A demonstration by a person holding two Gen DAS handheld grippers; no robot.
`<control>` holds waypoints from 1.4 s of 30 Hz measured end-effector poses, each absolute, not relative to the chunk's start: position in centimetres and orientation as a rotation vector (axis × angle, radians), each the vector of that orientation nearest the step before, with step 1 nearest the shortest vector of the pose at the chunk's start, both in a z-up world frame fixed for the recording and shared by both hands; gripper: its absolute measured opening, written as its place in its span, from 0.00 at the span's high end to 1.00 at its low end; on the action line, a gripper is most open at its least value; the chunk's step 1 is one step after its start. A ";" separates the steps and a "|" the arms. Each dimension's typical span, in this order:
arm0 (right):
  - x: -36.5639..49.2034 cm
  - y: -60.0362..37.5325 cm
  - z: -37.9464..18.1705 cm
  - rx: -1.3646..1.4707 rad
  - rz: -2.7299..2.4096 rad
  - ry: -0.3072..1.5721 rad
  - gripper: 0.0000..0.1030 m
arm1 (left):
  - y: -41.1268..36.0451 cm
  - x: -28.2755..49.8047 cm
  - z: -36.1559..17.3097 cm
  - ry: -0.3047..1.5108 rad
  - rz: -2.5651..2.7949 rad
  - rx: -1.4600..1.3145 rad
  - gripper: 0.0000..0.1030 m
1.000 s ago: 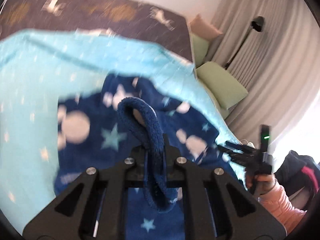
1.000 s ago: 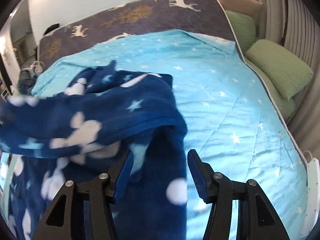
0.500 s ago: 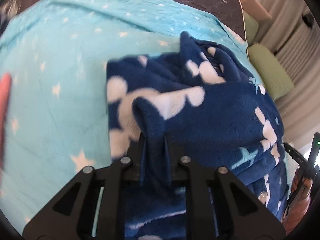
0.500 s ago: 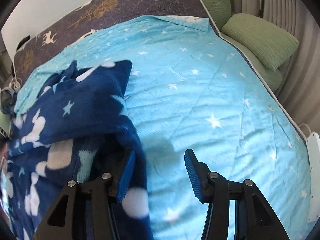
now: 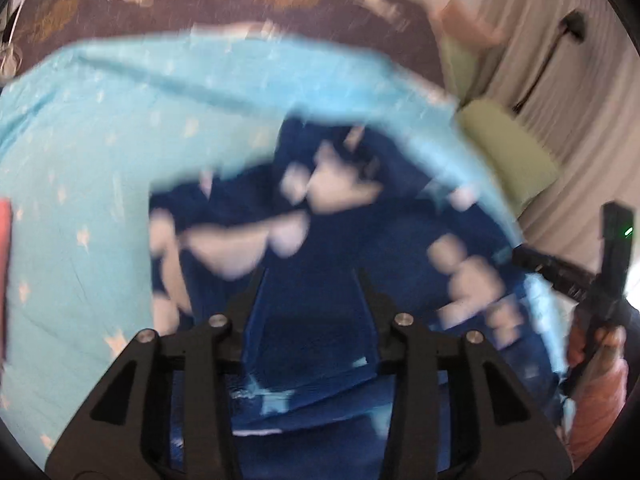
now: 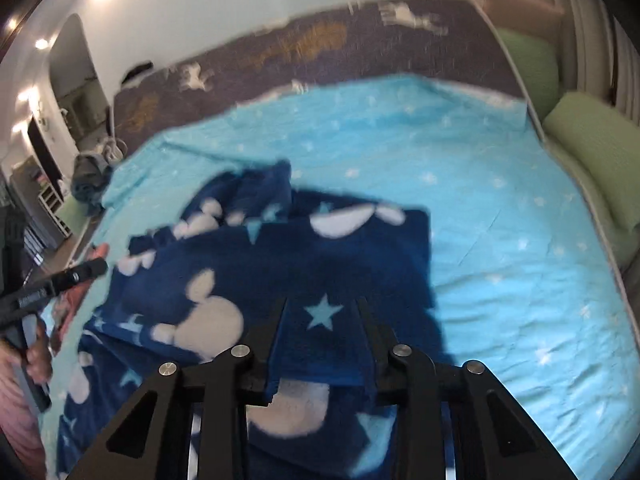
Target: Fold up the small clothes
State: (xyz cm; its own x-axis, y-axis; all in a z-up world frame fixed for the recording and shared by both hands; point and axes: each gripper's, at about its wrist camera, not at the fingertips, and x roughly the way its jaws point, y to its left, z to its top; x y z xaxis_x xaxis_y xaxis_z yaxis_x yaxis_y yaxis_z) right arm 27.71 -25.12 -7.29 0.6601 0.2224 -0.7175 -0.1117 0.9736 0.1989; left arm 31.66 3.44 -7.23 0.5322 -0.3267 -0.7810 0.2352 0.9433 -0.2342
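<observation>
The navy star-print garment (image 6: pixel 280 264) is lying bunched on the turquoise bedspread (image 6: pixel 500 240), well short of the green pillows (image 6: pixel 592 148). The left gripper (image 5: pixel 310 280) is hovering over it, jaws just spreading, nothing pinched. The right gripper (image 6: pixel 320 312), jaws just closing, is straddling a fold; grip unclear.

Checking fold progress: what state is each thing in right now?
navy fleece garment: lying on the bed, partly folded over itself, bunched.
left gripper: jaws apart, just been opening, over the garment, nothing pinched.
right gripper: jaws just been closing, fabric between them; grip unclear.
light blue quilt: spread flat, lightly creased.
green pillows: stacked at the bedside.
</observation>
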 end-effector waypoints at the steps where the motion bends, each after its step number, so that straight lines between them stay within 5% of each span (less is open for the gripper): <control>1: 28.6 -25.3 -9.0 0.145 0.139 0.894 0.72 | 3.6 32.1 -9.8 1.015 -0.321 -0.097 0.60; 5: 28.1 -27.3 -11.0 0.248 0.174 0.930 0.81 | 4.0 30.2 -9.0 0.937 -0.354 -0.090 0.60; 10: 29.3 -26.9 -6.8 0.320 0.267 0.886 0.77 | 3.6 33.0 -4.8 0.868 -0.350 -0.101 0.55; 12: 31.3 -26.0 -5.1 0.346 0.321 0.853 0.61 | 3.2 35.7 -4.1 0.867 -0.347 -0.129 0.38; 14: 34.5 -24.9 -4.9 0.385 0.391 0.876 0.50 | 3.5 38.1 -4.5 0.892 -0.329 -0.167 0.36; 20: 41.9 -23.3 -8.6 0.527 0.424 1.024 0.44 | 3.4 43.2 -9.0 1.048 -0.314 -0.299 0.34; 22: 43.2 -22.9 -10.0 0.576 0.453 1.067 0.44 | 2.8 43.6 -9.5 1.063 -0.343 -0.329 0.43; 23: 43.5 -22.5 -10.4 0.576 0.462 1.078 0.53 | 2.4 43.8 -9.7 1.056 -0.374 -0.330 0.85; 24: 43.6 -22.1 -10.7 0.552 0.449 1.076 0.94 | 1.8 44.0 -9.7 1.063 -0.403 -0.317 0.91; 32: 41.2 -26.1 -13.0 0.574 0.332 1.100 0.93 | 3.6 43.5 -10.6 1.034 -0.366 -0.295 0.89; 38: 40.8 -25.8 -7.9 0.443 0.301 0.944 0.75 | 3.4 42.6 -6.6 0.930 -0.378 -0.291 0.87; 40: 41.1 -25.4 -6.6 0.435 0.309 0.890 0.76 | 3.5 42.8 -5.0 0.872 -0.388 -0.336 0.87; 42: 42.8 -24.4 -5.9 0.499 0.396 0.879 0.89 | 2.5 43.7 -4.5 0.852 -0.422 -0.369 0.87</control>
